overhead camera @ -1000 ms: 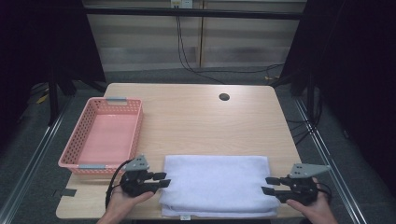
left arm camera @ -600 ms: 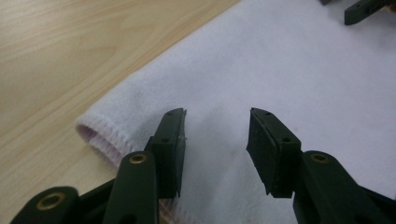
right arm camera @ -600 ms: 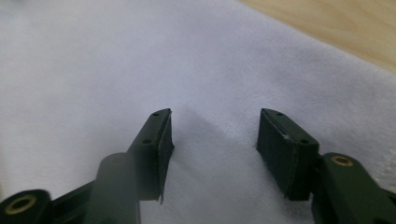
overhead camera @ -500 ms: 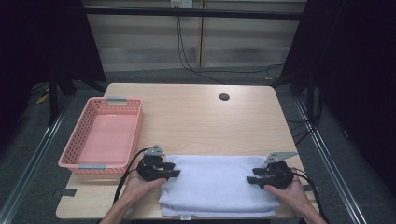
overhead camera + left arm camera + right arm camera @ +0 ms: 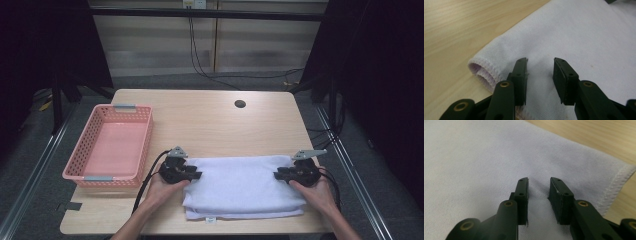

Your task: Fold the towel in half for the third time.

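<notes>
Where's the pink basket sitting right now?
In the high view, the pink basket sits on the table's left side, just left of the left claw and the folded white towel.

Pink basket blocks left side; bare table beyond towel free.

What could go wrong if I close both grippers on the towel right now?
1. The left gripper sits open over the flat top of the folded white towel, inboard of the layered edge; closing may pinch just the top layer, so the fold opens when lifted.
2. The right gripper is likewise open over flat cloth, away from the hem; its grip may be shallow and slip, leaving the two ends lifted unevenly.
</notes>
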Available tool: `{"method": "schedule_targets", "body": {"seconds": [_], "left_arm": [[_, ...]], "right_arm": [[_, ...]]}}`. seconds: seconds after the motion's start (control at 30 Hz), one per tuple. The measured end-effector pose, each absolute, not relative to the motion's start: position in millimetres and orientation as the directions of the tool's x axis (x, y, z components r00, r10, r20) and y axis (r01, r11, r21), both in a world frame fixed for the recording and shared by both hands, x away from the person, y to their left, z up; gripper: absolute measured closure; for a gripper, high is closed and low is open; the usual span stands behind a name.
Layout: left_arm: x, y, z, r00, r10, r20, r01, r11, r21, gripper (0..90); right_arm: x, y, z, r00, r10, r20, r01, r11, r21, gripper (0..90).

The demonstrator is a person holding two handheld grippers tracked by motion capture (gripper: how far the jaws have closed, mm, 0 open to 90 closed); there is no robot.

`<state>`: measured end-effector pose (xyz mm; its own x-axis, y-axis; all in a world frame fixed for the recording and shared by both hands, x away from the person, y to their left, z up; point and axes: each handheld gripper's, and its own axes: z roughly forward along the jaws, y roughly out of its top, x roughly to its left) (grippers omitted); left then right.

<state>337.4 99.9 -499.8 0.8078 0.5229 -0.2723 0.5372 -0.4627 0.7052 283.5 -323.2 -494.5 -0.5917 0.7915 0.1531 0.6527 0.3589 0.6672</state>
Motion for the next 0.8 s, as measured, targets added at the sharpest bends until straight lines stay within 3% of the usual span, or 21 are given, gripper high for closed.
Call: {"method": "schedule_targets", "body": {"seconds": [0.07,0.1,0.17,0.23,0.5,0.8], "left_arm": [[341.2,93.4,-499.0,0.806,0.533,-0.257,0.533,-0.464,0.708,62.6],[340.8,90.6,-498.9,0.804,0.541,-0.249,0.527,-0.453,0.719,62.0],[342.9,89.2,-495.7,0.814,0.523,-0.254,0.524,-0.470,0.710,59.5],[345.0,95.4,-491.6,0.797,0.541,-0.270,0.538,-0.432,0.724,54.3],[362.4,121.5,-479.7,0.737,0.619,-0.271,0.571,-0.357,0.739,48.5],[364.3,122.3,-483.1,0.733,0.625,-0.269,0.573,-0.353,0.740,43.4]], "right_arm": [[288.7,-327.4,-494.8,-0.573,0.803,0.164,0.663,0.337,0.669,65.8],[289.9,-328.9,-494.8,-0.567,0.805,0.175,0.668,0.325,0.669,56.8],[285.6,-325.6,-491.7,-0.556,0.813,0.173,0.665,0.311,0.679,50.2],[274.3,-315.8,-484.5,-0.597,0.782,0.180,0.638,0.326,0.698,51.4],[234.0,-256.2,-467.4,-0.718,0.668,0.193,0.553,0.381,0.741,43.0],[235.1,-152.7,-473.1,-0.839,0.494,0.226,0.485,0.494,0.722,35.0]]}}
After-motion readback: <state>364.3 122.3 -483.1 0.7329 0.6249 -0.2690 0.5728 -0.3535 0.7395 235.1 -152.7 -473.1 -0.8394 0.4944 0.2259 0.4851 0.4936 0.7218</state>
